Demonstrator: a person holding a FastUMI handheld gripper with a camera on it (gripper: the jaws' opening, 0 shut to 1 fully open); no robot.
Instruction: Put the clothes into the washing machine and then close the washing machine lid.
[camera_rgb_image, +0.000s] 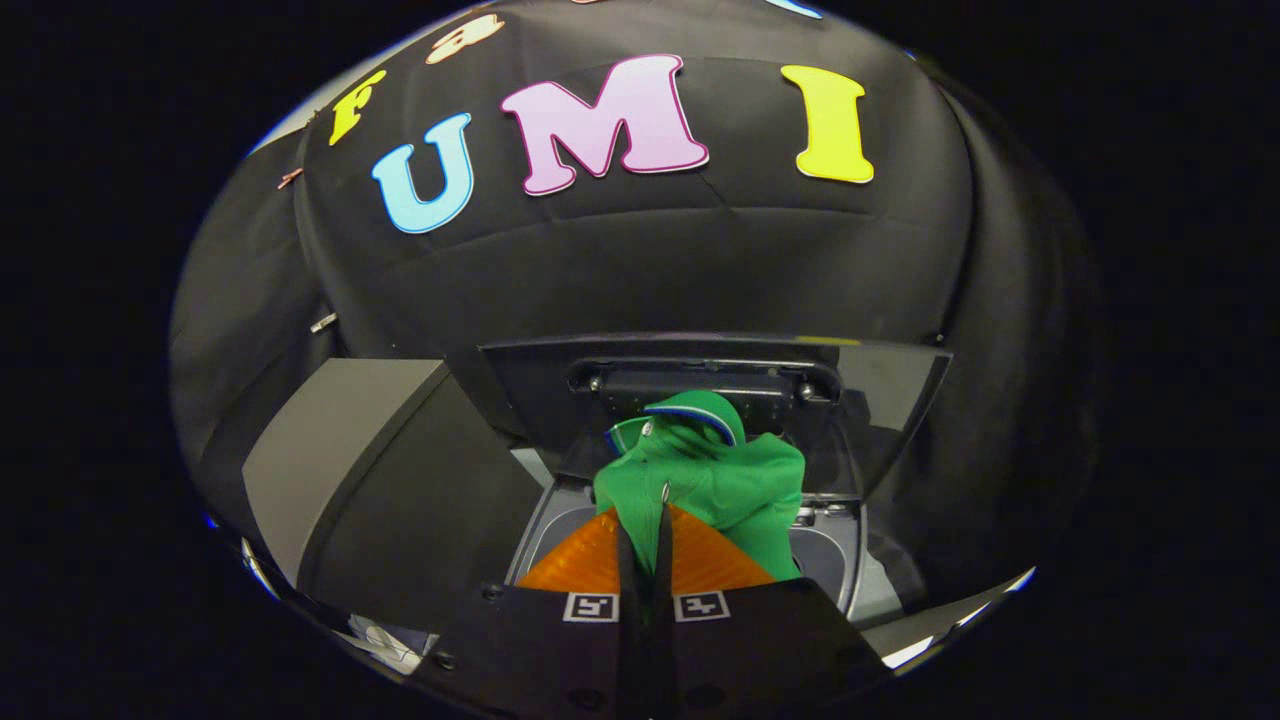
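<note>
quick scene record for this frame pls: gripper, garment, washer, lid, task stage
gripper: gripper fingers closed together, pinching the green garment
garment: bunched, hanging from the fingertips above the washer opening
washer: washing machine just beyond and below the fingers
lid: lid raised, standing upright behind the garment
task stage: garment not yet released inside; lid not yet closed

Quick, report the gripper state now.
Gripper: closed, both fingers pinching the green garment, held above the open washing machine with its lid raised.
</note>
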